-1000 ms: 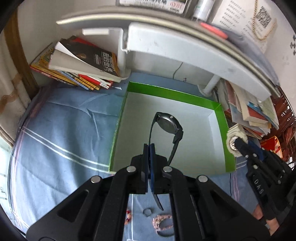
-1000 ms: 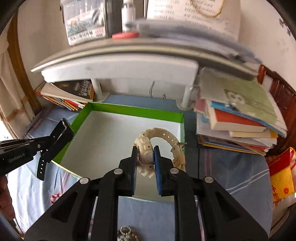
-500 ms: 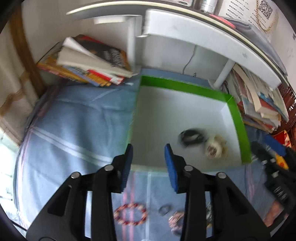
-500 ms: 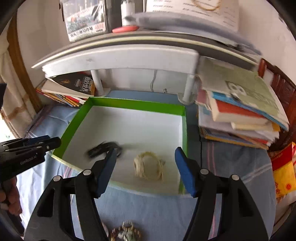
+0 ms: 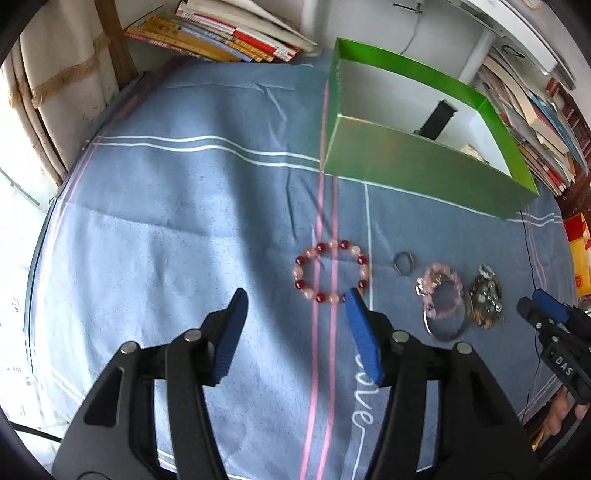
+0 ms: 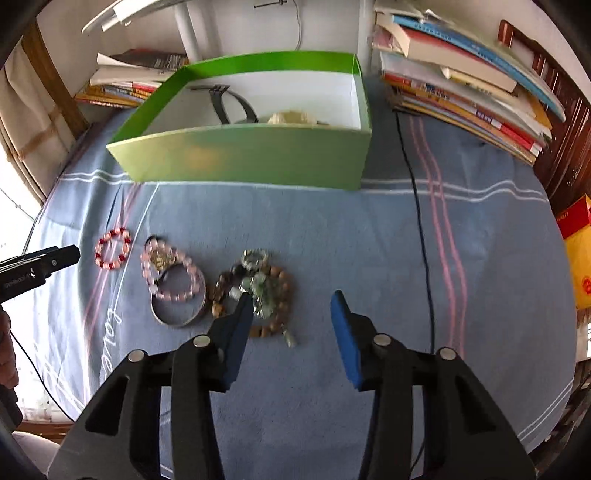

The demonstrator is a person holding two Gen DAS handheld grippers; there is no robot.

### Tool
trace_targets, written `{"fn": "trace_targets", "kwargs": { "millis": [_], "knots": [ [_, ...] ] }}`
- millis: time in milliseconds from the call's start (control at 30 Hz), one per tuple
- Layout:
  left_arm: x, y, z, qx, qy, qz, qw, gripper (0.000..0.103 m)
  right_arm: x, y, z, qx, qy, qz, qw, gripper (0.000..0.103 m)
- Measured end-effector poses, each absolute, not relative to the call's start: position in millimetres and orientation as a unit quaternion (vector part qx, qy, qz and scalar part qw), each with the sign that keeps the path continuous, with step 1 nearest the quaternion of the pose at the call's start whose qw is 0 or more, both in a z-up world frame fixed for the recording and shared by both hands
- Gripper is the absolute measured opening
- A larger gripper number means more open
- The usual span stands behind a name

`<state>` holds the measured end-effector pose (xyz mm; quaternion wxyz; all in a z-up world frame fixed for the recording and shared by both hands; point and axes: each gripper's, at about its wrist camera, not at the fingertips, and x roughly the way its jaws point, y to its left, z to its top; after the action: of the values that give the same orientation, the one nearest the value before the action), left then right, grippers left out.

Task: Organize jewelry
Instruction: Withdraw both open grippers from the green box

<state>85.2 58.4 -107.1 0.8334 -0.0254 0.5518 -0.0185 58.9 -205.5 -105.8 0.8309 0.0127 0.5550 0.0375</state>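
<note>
A green box (image 5: 424, 158) (image 6: 251, 155) stands on the blue cloth and holds a black watch (image 6: 225, 101) (image 5: 437, 118) and a cream watch (image 6: 291, 118). In front of it lie a red-and-pink bead bracelet (image 5: 331, 271) (image 6: 112, 248), a small ring (image 5: 403, 262), a pink bead bracelet (image 5: 441, 291) (image 6: 171, 273) over a silver bangle (image 6: 177, 306), and a brown-and-green bead pile (image 6: 255, 291) (image 5: 485, 301). My left gripper (image 5: 295, 302) is open, just before the red bracelet. My right gripper (image 6: 291, 306) is open, its left finger over the brown pile.
Book stacks lie at the back left (image 5: 221, 33) and along the right (image 6: 465, 85). A white shelf leg (image 6: 188, 29) stands behind the box. A black cable (image 6: 417, 206) runs across the cloth on the right. A red-yellow bag (image 6: 580, 251) sits at the right edge.
Both grippers opened and let the black and cream watches drop into the box, then pulled back and tilted down over the jewelry on the cloth.
</note>
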Motion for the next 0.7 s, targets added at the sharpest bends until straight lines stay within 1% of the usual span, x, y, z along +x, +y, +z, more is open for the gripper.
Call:
{"fn": "trace_targets", "kwargs": {
  "millis": [67, 300, 533, 700],
  "knots": [
    [80.9, 52.6, -105.3, -0.019, 0.549, -0.026, 0.836, 0.062, 58.9, -204.3, -105.9, 0.010, 0.555, 0.036, 0.831, 0.045],
    [69.9, 40.3, -105.6, 0.004, 0.550, -0.043, 0.834, 0.063, 60.4, -199.0, -110.9, 0.002, 0.553, 0.033, 0.832, 0.045],
    [66.9, 35.3, -104.6, 0.013, 0.550, -0.037, 0.834, 0.067, 70.6, -181.9, -118.1, -0.027, 0.558, 0.048, 0.828, 0.034],
    [62.3, 35.9, -108.4, 0.009, 0.557, -0.036, 0.830, 0.067, 77.9, -175.4, -130.6, -0.044, 0.573, 0.055, 0.817, 0.032]
  ]
}}
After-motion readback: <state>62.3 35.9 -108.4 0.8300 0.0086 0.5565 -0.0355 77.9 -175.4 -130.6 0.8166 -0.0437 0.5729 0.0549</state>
